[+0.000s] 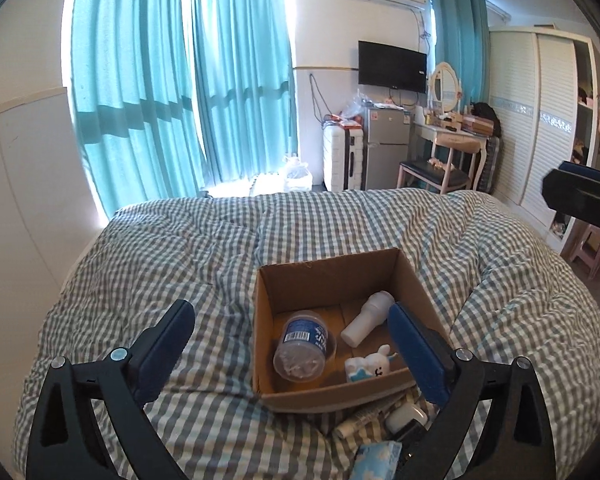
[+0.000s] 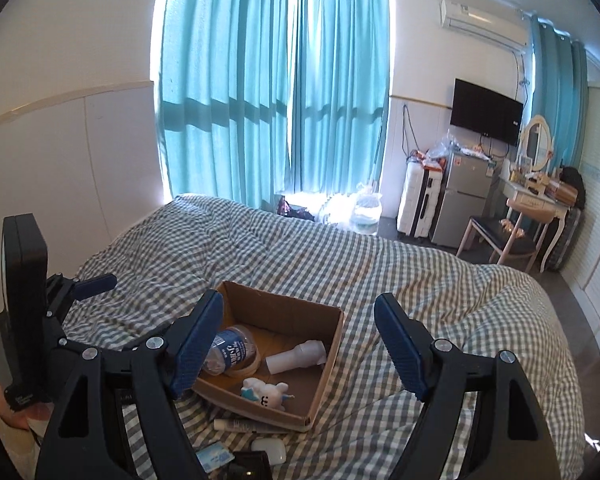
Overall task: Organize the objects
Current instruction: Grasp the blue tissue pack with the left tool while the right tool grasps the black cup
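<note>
An open cardboard box (image 1: 332,280) sits on the checked bed cover; it also shows in the right wrist view (image 2: 328,360). Inside lie a clear plastic bottle with a blue label (image 1: 304,346) (image 2: 232,354), a white cylinder (image 1: 366,318) (image 2: 296,358) and a small white and blue plush toy (image 1: 370,366) (image 2: 266,394). In front of the box lie a white tube (image 1: 360,420) (image 2: 240,425), a white oval object (image 1: 406,416) (image 2: 270,449) and a blue tissue pack (image 1: 378,460) (image 2: 215,458). My left gripper (image 1: 290,344) is open and empty above the box's near side. My right gripper (image 2: 298,346) is open and empty above the box.
The bed (image 1: 180,248) has a grey checked cover. Teal curtains (image 1: 180,80) hang at the window behind. A fridge (image 1: 386,148), a suitcase (image 1: 342,158), a dressing table with chair (image 1: 448,160) and a white wardrobe (image 1: 540,120) stand beyond the bed's far right.
</note>
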Motion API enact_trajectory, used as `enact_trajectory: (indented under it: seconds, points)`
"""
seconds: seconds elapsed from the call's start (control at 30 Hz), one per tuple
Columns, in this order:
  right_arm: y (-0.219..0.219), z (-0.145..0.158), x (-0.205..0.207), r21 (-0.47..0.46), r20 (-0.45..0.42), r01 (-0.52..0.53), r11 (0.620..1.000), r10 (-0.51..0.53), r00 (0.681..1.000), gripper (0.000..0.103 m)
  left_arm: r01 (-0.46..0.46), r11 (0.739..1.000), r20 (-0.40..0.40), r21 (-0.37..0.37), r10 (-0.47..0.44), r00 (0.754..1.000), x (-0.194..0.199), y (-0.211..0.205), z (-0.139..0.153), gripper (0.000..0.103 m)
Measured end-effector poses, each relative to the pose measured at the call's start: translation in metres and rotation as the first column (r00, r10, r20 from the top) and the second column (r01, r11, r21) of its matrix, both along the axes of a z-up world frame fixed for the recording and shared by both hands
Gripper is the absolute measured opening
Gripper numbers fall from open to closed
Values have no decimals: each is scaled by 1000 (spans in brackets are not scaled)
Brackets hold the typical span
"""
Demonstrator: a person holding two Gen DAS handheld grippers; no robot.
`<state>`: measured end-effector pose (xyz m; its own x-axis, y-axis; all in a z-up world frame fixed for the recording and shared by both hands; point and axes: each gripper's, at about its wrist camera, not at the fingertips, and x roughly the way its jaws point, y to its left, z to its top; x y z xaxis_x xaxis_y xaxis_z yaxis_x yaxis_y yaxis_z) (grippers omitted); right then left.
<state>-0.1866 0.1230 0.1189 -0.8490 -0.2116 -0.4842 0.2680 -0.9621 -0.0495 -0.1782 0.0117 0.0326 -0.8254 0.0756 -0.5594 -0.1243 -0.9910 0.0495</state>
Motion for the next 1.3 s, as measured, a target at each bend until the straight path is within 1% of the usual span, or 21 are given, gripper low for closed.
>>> enact_trajectory:
  seconds: [0.1, 0.2, 0.27, 0.33, 0.4, 0.47, 0.57, 0.67, 0.77, 0.8, 0.9, 0.97, 1.1, 1.13, 1.17, 1.2, 1.23, 1.3]
  points:
    - [-1, 0, 23, 11, -13, -7, 1000, 7, 1000, 80, -14, 1000, -13, 1, 14, 1000, 21, -6, 0, 101]
    - [-2, -11, 42, 19, -3, -10, 1000, 10, 1000, 81, -35, 999, -23, -6, 35, 999, 38, -7, -2, 101]
    - [-3, -26, 53, 28, 11, -11, 1000, 10, 1000, 83, -48, 999, -15, -6, 47, 999, 49, -9, -9, 101]
    - [-6, -47, 60, 60, 27, 4, 998, -5, 1000, 85, -46, 999, 1, 1, 46, 999, 55, -7, -19, 102]
    - [-12, -73, 67, 118, 36, 9, 993, -13, 999, 85, -41, 999, 22, -9, 41, 999, 57, -4, -34, 102]
    - [-15, -98, 65, 138, 64, 4, 990, -13, 998, 85, -50, 998, 49, -30, 52, 997, 56, 0, -54, 102]
    - [-13, -138, 57, 108, 145, 5, 994, -20, 989, 85, -31, 999, 109, -36, 35, 993, 55, 6, -87, 102]
    - [-4, -170, 48, 69, 222, 5, 998, -20, 975, 85, -7, 998, 154, -63, 17, 988, 55, 13, -121, 102]
    - [3, -196, 40, 56, 282, 16, 998, -31, 959, 85, 33, 996, 215, -83, -15, 977, 56, 19, -150, 102]
    - [6, -201, 41, 45, 294, 21, 999, -33, 955, 85, 52, 995, 230, -80, -32, 973, 58, 21, -157, 102]
    - [20, -211, 38, -23, 330, 52, 998, -41, 943, 85, 104, 993, 246, -64, -86, 965, 61, 26, -164, 102]
    - [26, -216, 37, -48, 346, 71, 996, -50, 937, 85, 144, 989, 274, -36, -129, 953, 59, 30, -168, 102]
    - [27, -217, 35, -59, 355, 82, 995, -56, 933, 85, 174, 984, 328, -40, -151, 932, 52, 40, -182, 101]
    - [26, -218, 35, -54, 355, 82, 995, -57, 933, 85, 178, 983, 337, -39, -155, 929, 51, 43, -184, 100]
    - [25, -219, 35, -50, 356, 82, 995, -59, 933, 85, 183, 983, 347, -31, -161, 924, 50, 45, -187, 94]
    - [24, -220, 34, -44, 358, 82, 996, -61, 932, 85, 185, 983, 354, -22, -165, 921, 49, 46, -189, 80]
    - [24, -220, 34, -40, 359, 83, 996, -63, 931, 85, 179, 984, 362, -8, -164, 918, 47, 46, -192, 71]
    - [22, -220, 34, -32, 359, 82, 996, -65, 931, 85, 180, 983, 378, 40, -182, 908, 43, 43, -194, 34]
